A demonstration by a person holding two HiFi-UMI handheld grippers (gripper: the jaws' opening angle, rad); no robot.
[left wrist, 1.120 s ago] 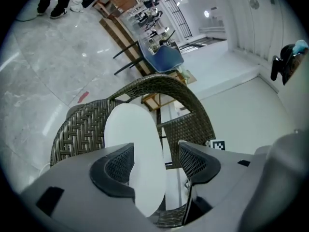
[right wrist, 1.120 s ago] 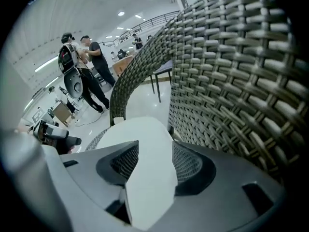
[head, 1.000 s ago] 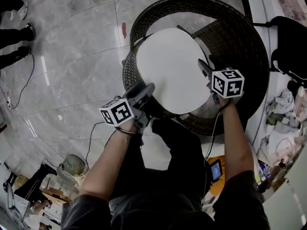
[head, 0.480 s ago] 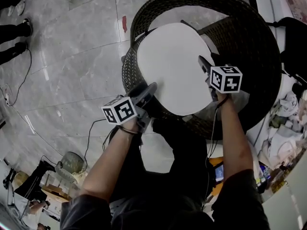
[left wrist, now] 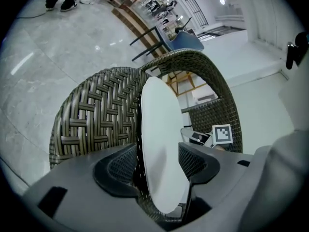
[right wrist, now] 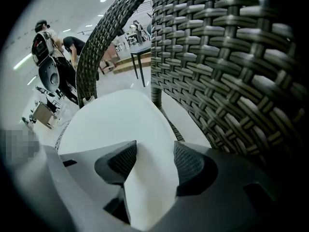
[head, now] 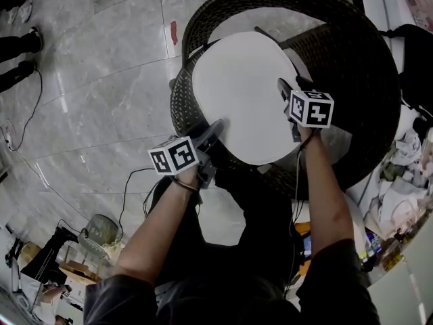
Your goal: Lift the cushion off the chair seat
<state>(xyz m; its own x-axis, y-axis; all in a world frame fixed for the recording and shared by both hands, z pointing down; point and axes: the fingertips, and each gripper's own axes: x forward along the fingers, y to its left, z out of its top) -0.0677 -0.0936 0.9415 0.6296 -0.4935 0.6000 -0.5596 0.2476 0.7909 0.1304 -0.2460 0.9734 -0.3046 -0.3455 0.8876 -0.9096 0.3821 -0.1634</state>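
A round white cushion lies on the seat of a dark wicker tub chair. My left gripper is at the cushion's near-left edge. In the left gripper view the cushion stands edge-on between the jaws of my left gripper, with the woven seat rim beside it and a dark gap at the left pad. My right gripper is at the right edge. In the right gripper view my right gripper straddles the cushion with wide jaws, under the chair's back.
The chair's high woven back curves round the far and right sides. A person's legs stand at the upper left of the marble floor, and a cable runs across it. A black bag and clutter lie to the right, a fan at lower left.
Both grippers have sunk toward the chair and now sit at the cushion's edges. The cushion has not moved.
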